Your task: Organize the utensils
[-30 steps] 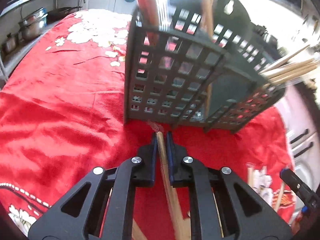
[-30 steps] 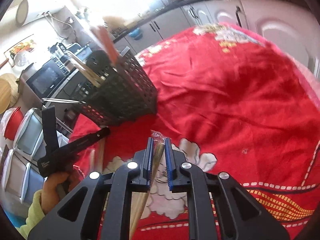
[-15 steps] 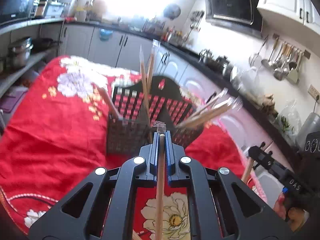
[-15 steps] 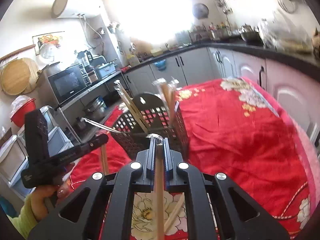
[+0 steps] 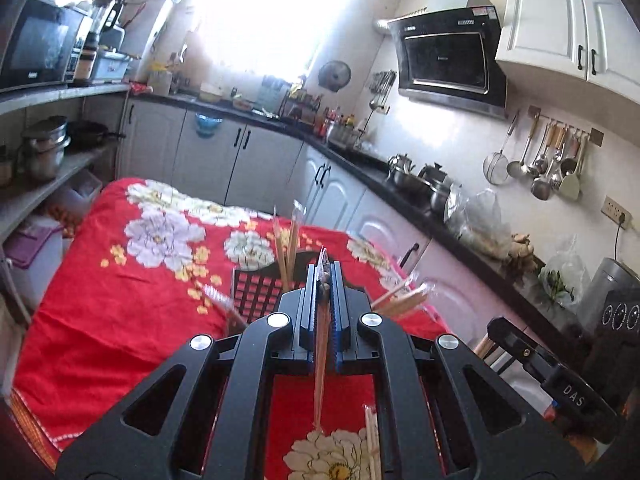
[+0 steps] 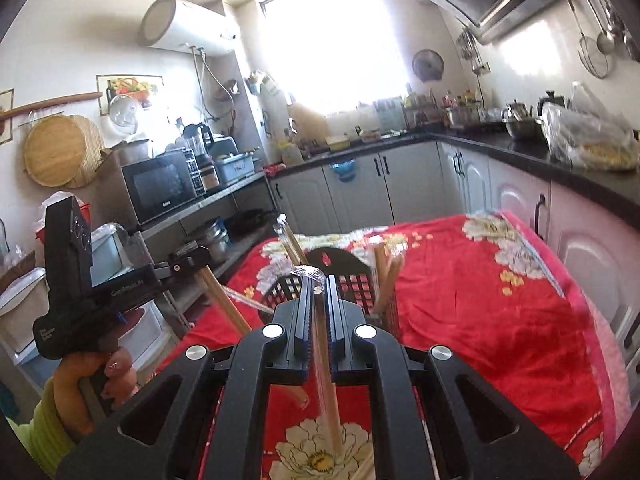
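Black slotted basket [image 5: 256,292] stands on the red flowered cloth [image 5: 120,312], just beyond both grippers and partly hidden by them; in the right wrist view the same basket [image 6: 352,280] shows its arched back. Contents, left to right in the left wrist view: one wrapped stick leaning out to the left [image 5: 218,300], a pair of wrapped chopsticks standing near upright [image 5: 286,248], a bundle of wrapped chopsticks leaning out to the right [image 5: 404,300]. Which compartment each sits in cannot be told. Left gripper [image 5: 325,280]: fingers clenched on a wrapped chopstick pair [image 5: 321,368], held upright, lower end hanging above the cloth. Right gripper [image 6: 319,292]: fingers likewise clenched on a wrapped chopstick pair [image 6: 326,392], clear wrapper tip poking above the pads. More loose chopsticks [image 5: 371,436] lie on the cloth near the lower edge. Room, left to right in the left wrist view: microwave [image 5: 36,46] on a shelf, pots below it, bright window [image 5: 264,12], grey cabinets [image 5: 240,160], black range hood [image 5: 448,56], ladles [image 5: 544,160] hanging on the wall.
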### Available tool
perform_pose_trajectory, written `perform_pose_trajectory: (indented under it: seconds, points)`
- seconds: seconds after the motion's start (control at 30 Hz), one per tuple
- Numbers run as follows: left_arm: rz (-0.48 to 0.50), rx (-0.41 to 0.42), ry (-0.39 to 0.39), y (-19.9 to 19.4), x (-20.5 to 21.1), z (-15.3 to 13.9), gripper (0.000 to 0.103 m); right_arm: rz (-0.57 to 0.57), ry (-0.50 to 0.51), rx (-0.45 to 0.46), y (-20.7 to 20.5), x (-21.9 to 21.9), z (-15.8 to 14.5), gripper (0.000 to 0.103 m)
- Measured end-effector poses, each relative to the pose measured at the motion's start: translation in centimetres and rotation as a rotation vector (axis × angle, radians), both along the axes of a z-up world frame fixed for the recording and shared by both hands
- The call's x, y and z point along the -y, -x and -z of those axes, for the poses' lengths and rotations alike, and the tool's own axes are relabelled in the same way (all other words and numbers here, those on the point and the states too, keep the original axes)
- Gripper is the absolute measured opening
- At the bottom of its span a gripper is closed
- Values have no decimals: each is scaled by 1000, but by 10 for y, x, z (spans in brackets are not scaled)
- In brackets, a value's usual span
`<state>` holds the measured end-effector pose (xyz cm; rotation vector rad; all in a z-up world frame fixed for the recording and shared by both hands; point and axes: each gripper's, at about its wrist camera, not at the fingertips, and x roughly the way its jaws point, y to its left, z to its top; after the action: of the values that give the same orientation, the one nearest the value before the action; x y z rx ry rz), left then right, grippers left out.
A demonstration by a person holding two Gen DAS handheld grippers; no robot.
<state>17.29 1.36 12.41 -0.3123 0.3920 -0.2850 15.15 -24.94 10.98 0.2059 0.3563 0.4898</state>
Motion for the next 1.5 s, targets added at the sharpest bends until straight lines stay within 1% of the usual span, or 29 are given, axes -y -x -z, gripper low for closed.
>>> perform_pose_trajectory:
  seconds: [0.2, 0.53, 0.7, 0.83, 1.03, 1.13, 1.27, 1.4, 1.5]
  points:
    - [3, 50, -8, -2, 3, -22, 3, -8, 7, 55, -1, -6, -20, 7]
    - [-7, 135, -33, -12, 6, -62, 3, -20, 5, 115, -11, -16, -46, 7]
    - [-43, 153, -41, -21, 1, -74, 3, -24, -1, 143, -22, -22, -62, 7]
    - [-92, 170, -64, -30, -4, -81, 3, -27, 2, 166, -30, -28, -74, 7]
    - [-146, 175, -89, -46, -8, -82, 3, -34, -4, 182, -47, -40, -91, 7]
    - [-161, 170, -88, -55, -11, -78, 3, -39, -24, 179, -56, -43, -97, 7]
    - [-175, 157, -94, -66, -12, -71, 3, -32, -29, 202, -65, -46, -106, 7]
    - [-177, 155, -105, -72, -11, -64, 3, -13, -31, 213, -76, -47, -109, 7]
    - [-171, 155, -113, -76, -9, -55, 3, -5, -31, 208, -85, -46, -105, 7]
